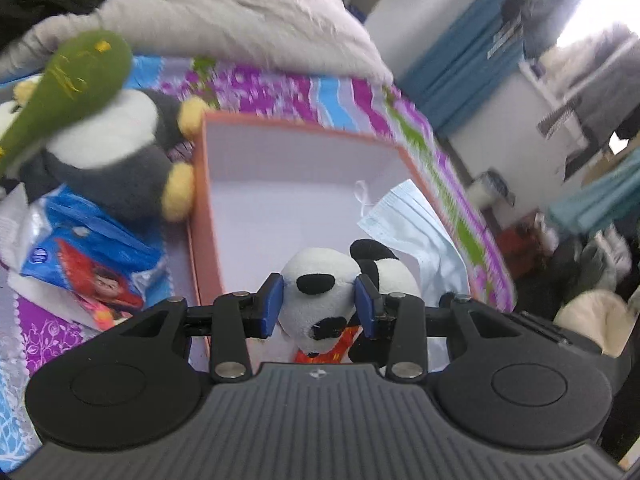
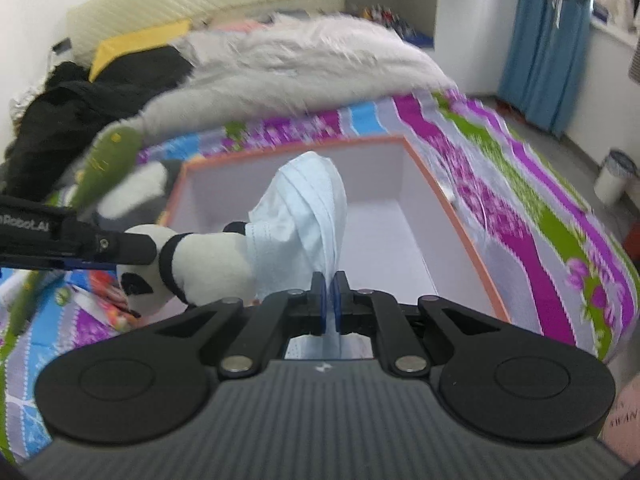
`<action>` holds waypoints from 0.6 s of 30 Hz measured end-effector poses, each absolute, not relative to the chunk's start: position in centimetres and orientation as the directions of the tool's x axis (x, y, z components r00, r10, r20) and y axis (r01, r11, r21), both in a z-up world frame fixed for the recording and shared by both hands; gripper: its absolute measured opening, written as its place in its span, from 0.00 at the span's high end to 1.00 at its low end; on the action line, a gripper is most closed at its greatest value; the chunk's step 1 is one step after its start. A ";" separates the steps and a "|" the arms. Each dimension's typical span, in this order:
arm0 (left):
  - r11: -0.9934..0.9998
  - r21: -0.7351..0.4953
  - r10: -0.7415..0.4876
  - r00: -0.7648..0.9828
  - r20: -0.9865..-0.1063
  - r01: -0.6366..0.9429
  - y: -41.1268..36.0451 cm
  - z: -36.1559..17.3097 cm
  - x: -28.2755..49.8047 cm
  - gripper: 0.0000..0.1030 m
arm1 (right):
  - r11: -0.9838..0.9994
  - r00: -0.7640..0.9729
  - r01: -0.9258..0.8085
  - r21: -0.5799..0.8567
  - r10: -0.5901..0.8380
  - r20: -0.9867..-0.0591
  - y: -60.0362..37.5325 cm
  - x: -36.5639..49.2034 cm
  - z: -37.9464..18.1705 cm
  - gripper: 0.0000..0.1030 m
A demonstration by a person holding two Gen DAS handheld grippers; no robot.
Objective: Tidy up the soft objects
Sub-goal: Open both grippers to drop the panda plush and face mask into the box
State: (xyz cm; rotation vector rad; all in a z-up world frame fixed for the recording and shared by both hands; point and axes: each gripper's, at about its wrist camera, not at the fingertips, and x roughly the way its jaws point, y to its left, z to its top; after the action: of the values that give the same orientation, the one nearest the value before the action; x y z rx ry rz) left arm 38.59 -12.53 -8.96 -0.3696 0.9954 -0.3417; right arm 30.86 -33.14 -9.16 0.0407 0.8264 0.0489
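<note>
Bed (image 2: 532, 216) with a striped floral sheet, fur blanket (image 2: 304, 60) beyond, blue curtain (image 2: 548, 40). Only the left view shows the penguin (image 1: 108, 160) and packet (image 1: 80, 256) left of its fingers. Left gripper (image 1: 318, 306) clamps panda (image 1: 320, 300) (by the head); right gripper (image 2: 329, 300) pinches mask (image 2: 304, 216), both over the box (image 2: 460, 224).
</note>
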 end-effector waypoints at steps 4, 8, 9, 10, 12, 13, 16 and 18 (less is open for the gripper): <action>0.894 -0.435 -0.432 0.463 -0.774 0.108 -13.7 -10.7 38.8 0.56 | 0.995 0.642 0.009 0.096 0.068 -0.763 -34.4 30.7 -11.5 0.91; 0.896 -0.431 -0.431 0.451 -0.782 0.108 -13.9 -11.4 39.2 0.50 | 0.992 0.612 0.007 0.128 0.097 -0.785 -34.7 30.6 -12.9 0.90; 0.895 -0.434 -0.432 0.450 -0.782 0.104 -13.9 -11.3 39.3 0.43 | 0.990 0.608 0.000 0.139 0.111 -0.786 -34.7 30.6 -12.9 0.89; 0.894 -0.437 -0.433 0.455 -0.778 0.104 -13.8 -11.2 39.3 0.42 | 0.990 0.604 -0.004 0.142 0.115 -0.789 -34.6 30.5 -12.9 0.87; 0.895 -0.432 -0.431 0.472 -0.769 0.112 -13.3 -10.6 39.0 0.42 | 0.990 0.611 -0.005 0.141 0.115 -0.783 -34.4 30.3 -12.5 0.71; 0.896 -0.429 -0.427 0.481 -0.766 0.112 -13.2 -10.3 38.9 0.42 | 0.989 0.623 -0.006 0.147 0.118 -0.774 -34.3 30.1 -12.1 0.65; 0.901 -0.417 -0.414 0.514 -0.751 0.118 -12.1 -8.9 37.9 0.42 | 0.987 0.651 -0.010 0.162 0.129 -0.748 -34.2 29.8 -10.8 0.64; 0.906 -0.404 -0.404 0.537 -0.741 0.124 -11.3 -8.0 37.0 0.42 | 0.986 0.671 -0.019 0.163 0.133 -0.729 -33.8 29.5 -9.8 0.64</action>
State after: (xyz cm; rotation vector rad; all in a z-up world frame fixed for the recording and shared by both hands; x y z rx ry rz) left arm 36.98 -11.35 -7.96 -0.3212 0.9564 -0.3208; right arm 29.52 -33.78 -9.80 0.1459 0.8315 0.0863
